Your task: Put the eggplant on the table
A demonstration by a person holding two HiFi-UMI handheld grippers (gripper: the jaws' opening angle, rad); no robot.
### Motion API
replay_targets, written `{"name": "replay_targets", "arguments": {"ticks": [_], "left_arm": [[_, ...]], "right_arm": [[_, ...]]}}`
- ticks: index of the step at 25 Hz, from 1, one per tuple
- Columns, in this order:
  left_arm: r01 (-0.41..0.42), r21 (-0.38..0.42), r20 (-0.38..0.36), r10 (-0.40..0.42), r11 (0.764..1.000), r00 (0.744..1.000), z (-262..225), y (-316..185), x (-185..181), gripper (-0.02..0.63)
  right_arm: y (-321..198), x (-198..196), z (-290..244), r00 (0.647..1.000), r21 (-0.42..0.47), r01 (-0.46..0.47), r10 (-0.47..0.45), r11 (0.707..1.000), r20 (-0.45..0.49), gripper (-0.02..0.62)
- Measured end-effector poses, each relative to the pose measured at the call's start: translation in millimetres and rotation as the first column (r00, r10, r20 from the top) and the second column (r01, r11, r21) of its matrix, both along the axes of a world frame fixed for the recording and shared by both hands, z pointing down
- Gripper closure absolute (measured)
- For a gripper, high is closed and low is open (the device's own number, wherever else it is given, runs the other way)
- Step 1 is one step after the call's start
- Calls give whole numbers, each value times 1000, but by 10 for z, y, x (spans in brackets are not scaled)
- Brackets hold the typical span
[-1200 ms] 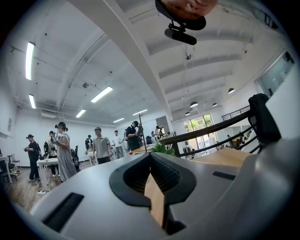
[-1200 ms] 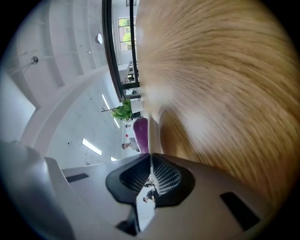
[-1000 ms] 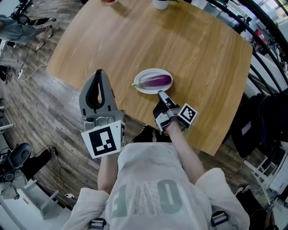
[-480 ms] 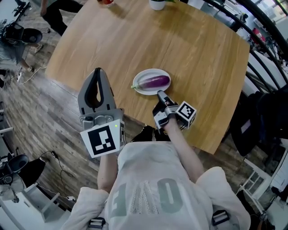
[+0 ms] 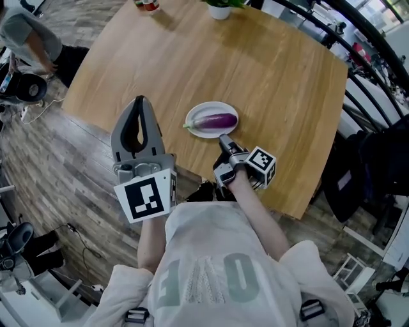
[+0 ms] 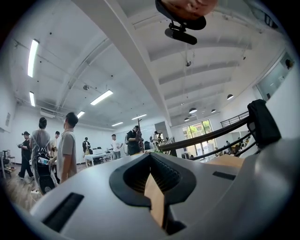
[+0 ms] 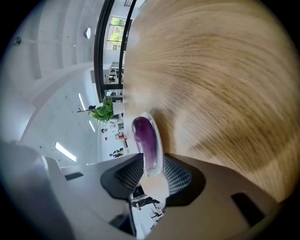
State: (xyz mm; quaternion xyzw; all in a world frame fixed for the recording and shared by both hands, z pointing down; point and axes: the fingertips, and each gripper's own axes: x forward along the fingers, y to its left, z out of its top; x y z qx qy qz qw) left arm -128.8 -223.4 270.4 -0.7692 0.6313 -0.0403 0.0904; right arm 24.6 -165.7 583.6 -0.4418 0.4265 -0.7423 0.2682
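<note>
**Purple on white over pale wood**

The eggplant (image 5: 216, 120) is glossy purple, with a green stem end at its left. The plate (image 5: 199, 131) under it is plain white. The worktop (image 5: 275, 76) is light honey-coloured wood with fine, streaky grain. The floor (image 5: 70, 159) at the left is grey-brown planks.

The left tool (image 5: 141, 102) is mid grey with a black inner lining. Its marker cube (image 5: 146, 198) is white with a black square pattern. The right tool (image 5: 223, 137) is grey and black, with fine black mesh on its pads. Its own cube (image 5: 261, 163) bears the same black-on-white pattern.

The person's shirt (image 5: 211, 255) is off-white with pale grey-green lettering. At the worktop's far edge, a plant (image 5: 223, 2) shows green leaves above a white pot (image 5: 219, 11).
</note>
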Motion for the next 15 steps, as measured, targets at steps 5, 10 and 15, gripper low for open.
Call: {"name": "replay_targets", "arguments": {"ticks": [5,10,15], "left_arm": [[-12,24,-16,12,1000,1000,-53,6,-48,597],[-30,43,-38,32,999,999,-102,8,17,597],[-53,38,-54,55,998,997,-109,1,123,597]], "right_arm": [[-115,423,-578,910,84,33,5,996,-414,480],[-415,895,-1703,607,377,122,231,918,-760,480],[-427,920,-2458,230,477,334,421,813,-877,480]]}}
